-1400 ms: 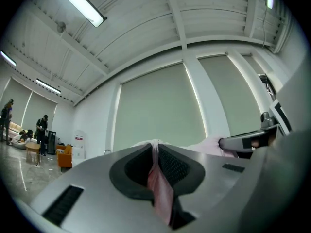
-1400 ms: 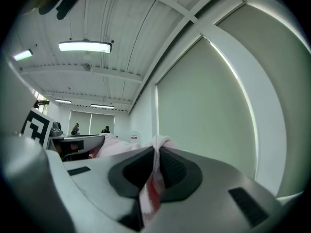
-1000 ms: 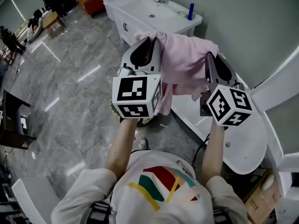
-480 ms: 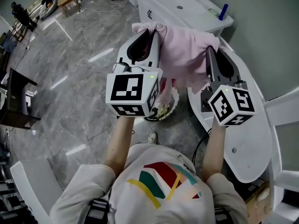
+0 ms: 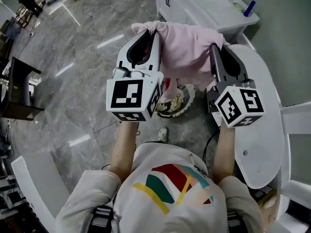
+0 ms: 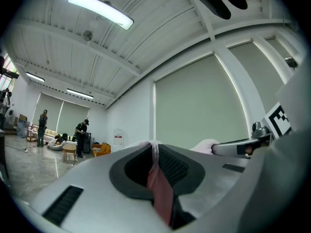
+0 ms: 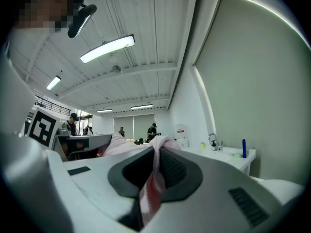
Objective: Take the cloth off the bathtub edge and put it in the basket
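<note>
Head view: left claw (image 5: pixel 156 32) and right claw (image 5: pixel 214 47) each clenched on an upper corner of the pink cloth (image 5: pixel 187 55); cloth hangs spread between them, over the basket (image 5: pixel 188 97) on the floor, beside the bathtub (image 5: pixel 265 130); left gripper view: cloth pinched between jaws; right gripper view: cloth fold pinched likewise.
</note>
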Demonstrator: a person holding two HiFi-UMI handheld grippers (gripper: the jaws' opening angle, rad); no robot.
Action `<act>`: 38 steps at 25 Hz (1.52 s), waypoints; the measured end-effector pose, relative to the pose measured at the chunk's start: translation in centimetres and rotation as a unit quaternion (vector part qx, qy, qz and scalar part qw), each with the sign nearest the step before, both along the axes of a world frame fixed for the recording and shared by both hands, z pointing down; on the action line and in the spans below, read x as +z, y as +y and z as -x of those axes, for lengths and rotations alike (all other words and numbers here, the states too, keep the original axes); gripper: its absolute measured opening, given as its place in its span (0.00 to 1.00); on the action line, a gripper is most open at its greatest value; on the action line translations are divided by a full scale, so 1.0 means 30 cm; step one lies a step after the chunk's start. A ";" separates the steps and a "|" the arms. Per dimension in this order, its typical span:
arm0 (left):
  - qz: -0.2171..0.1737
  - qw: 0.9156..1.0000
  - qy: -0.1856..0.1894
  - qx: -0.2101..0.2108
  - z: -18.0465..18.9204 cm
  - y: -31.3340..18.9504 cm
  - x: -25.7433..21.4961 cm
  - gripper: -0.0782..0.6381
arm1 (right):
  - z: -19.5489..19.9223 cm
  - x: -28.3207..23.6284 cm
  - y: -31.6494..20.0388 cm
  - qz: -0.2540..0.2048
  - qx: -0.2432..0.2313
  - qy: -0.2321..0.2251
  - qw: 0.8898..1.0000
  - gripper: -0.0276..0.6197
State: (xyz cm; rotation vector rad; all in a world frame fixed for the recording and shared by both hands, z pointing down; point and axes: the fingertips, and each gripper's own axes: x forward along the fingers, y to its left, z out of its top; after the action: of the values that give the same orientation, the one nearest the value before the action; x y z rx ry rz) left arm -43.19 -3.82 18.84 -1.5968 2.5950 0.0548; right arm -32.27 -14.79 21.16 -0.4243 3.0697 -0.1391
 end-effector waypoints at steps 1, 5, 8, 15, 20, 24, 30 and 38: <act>0.002 1.000 0.001 -0.003 0.009 0.012 0.014 0.18 | 0.012 0.014 0.011 0.002 -0.003 0.005 1.000 0.11; 0.010 1.000 0.008 -0.004 0.034 0.039 0.059 0.18 | 0.042 0.054 0.039 0.007 -0.008 0.021 1.000 0.11; 0.008 1.000 0.016 -0.012 0.048 0.057 0.088 0.18 | 0.055 0.078 0.056 0.014 -0.017 0.025 0.999 0.11; 0.050 0.998 0.036 -0.020 0.063 0.057 0.243 0.18 | 0.071 0.224 0.060 0.039 -0.017 0.055 0.998 0.11; 0.069 0.996 0.054 -0.031 0.076 0.084 0.350 0.18 | 0.094 0.341 0.076 0.048 -0.015 0.085 0.995 0.11; 0.108 0.992 0.046 -0.033 0.082 0.089 0.448 0.18 | 0.105 0.452 0.078 0.047 -0.007 0.125 0.991 0.11; 0.163 0.982 0.093 -0.034 0.107 0.107 0.671 0.18 | 0.117 0.668 0.098 0.064 -0.004 0.199 0.978 0.11; 0.227 0.967 0.116 -0.021 0.095 0.112 0.915 0.18 | 0.103 0.910 0.109 0.099 0.003 0.265 0.959 0.11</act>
State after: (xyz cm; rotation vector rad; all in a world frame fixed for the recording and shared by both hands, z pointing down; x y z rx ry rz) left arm -46.06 -0.45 46.28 -1.7591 2.9813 -0.4104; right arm -35.36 -11.51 48.47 -0.5621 3.5950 -0.3960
